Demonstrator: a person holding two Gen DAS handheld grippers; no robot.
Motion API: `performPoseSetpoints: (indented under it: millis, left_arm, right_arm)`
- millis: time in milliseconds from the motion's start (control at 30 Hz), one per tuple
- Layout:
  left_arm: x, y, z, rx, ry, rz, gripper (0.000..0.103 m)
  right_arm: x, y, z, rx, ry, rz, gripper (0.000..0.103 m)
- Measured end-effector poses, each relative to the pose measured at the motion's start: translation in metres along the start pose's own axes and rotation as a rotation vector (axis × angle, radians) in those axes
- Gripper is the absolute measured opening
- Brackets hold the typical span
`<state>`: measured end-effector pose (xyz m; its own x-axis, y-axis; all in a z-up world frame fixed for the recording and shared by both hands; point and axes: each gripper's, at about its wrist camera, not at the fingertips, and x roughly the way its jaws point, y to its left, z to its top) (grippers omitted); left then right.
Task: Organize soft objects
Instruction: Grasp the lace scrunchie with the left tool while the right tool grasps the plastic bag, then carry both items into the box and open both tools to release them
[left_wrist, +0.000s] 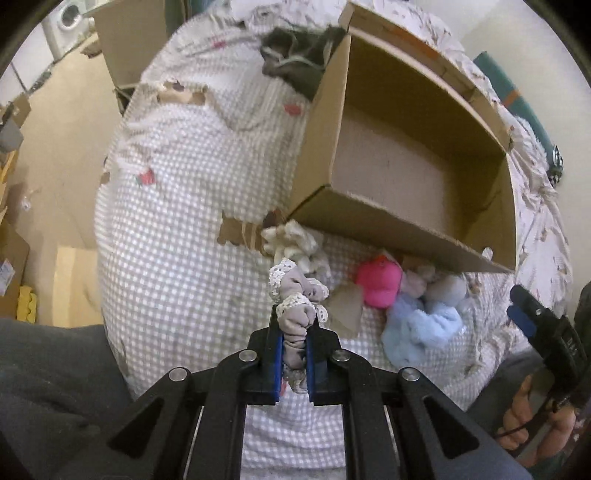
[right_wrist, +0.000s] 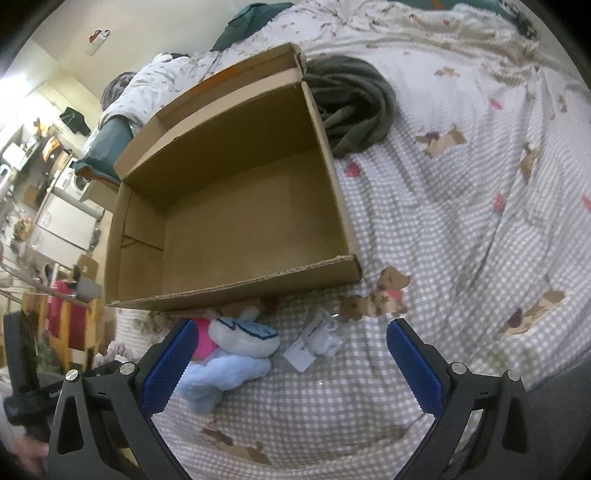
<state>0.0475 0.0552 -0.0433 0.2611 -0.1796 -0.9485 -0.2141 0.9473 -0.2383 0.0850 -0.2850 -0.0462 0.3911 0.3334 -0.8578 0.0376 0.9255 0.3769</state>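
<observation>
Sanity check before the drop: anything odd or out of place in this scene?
Nothing damaged or spilled. The cardboard box sits empty on the bed, while soft toys, a pink one and a light blue one, lie loose in front of it. The left gripper holds a grey lace-trimmed cloth.

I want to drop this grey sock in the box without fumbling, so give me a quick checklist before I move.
1. Left gripper shut on the sock: ok.
2. Sock held securely: cannot tell; only a bunched part sits between the fingers.
3. Box open, floor bare: ok.
4. Path to the box: ok; only its near wall to clear.
5. Right gripper open, holding nothing, low over the blue plush: ok.
6. Other items waiting in front of the box, pink cap and cream cloth: ok.
</observation>
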Motion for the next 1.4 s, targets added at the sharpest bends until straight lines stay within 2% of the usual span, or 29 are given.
performPoseSetpoints:
  millis: [67,133,300,400,467,533,633,800,1033,1267,1400]
  left_arm:
    - [-0.003,-0.003,-0.002,0.013,-0.03,0.014,0.009]
    - [0.007,-0.013,0.001,0.037,-0.054,0.033,0.009]
    - [0.006,-0.025,-0.002,0.103,-0.089,0.044,0.009]
    - [0.008,-0.027,-0.002,0.114,-0.083,0.039,0.009]
    - [0.01,-0.027,-0.001,0.109,-0.077,0.04,0.009]
    - [0.011,-0.025,-0.001,0.102,-0.072,0.037,0.009]
    - [0.012,-0.025,0.0,0.096,-0.071,0.035,0.009]
    - [0.01,-0.023,-0.001,0.094,-0.084,0.045,0.009]
    - [0.002,-0.023,-0.003,0.094,-0.115,0.041,0.009]
    - [-0.019,-0.032,-0.009,0.138,-0.207,0.067,0.009]
    - [-0.037,-0.042,-0.002,0.155,-0.255,0.064,0.009]
  right_arm:
    - [0.007,-0.003,0.001,0.018,0.027,0.001,0.103]
    - [0.018,-0.005,0.003,0.028,0.074,-0.004,0.084]
    - [0.052,-0.01,0.002,0.07,0.173,-0.048,0.064]
    - [0.069,-0.013,0.0,0.098,0.213,-0.076,0.059]
    - [0.074,-0.015,0.0,0.117,0.22,-0.071,0.051]
    - [0.077,-0.014,0.0,0.112,0.22,-0.086,0.032]
    - [0.079,-0.008,-0.001,0.102,0.206,-0.073,0.023]
    - [0.058,0.001,-0.005,0.066,0.149,-0.065,0.017]
    - [0.018,0.02,-0.014,0.032,0.062,-0.036,0.016]
    - [-0.039,0.022,-0.016,-0.017,-0.071,0.046,0.016]
    - [-0.058,0.027,-0.008,-0.028,-0.124,0.096,0.016]
